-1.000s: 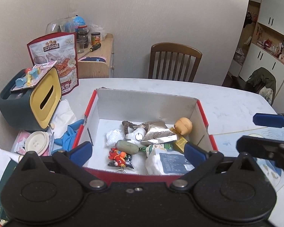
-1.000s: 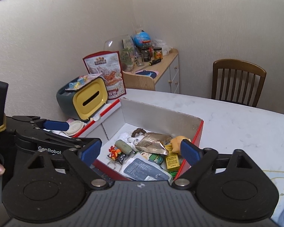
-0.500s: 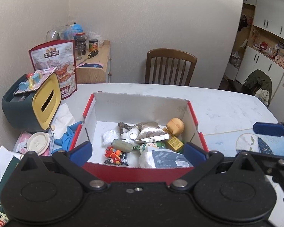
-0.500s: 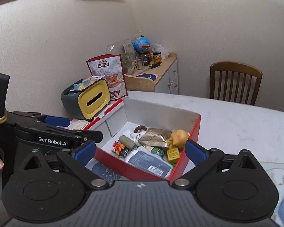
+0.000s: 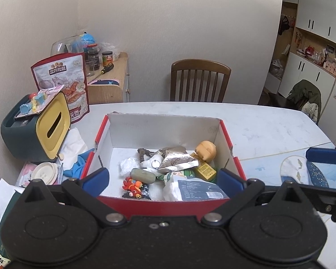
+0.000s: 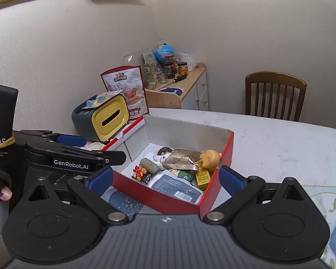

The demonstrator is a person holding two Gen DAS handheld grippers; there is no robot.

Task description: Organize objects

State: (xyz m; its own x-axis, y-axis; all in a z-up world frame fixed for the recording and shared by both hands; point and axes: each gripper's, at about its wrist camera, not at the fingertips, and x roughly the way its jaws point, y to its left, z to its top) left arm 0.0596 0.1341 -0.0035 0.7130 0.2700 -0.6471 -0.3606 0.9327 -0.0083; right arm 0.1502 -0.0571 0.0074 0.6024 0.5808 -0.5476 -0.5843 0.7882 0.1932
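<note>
My two grippers, left gripper (image 5: 163, 180) and right gripper (image 6: 166, 178), stood wide and empty near one red box (image 5: 159, 206); one chair (image 5: 199, 83) stood far.

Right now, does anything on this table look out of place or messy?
Yes. The red cardboard box holds a jumbled heap, with a crumpled foil packet lying across other items. Left of it, white tissue spills onto the table from under the yellow-faced tissue dispenser.
</note>
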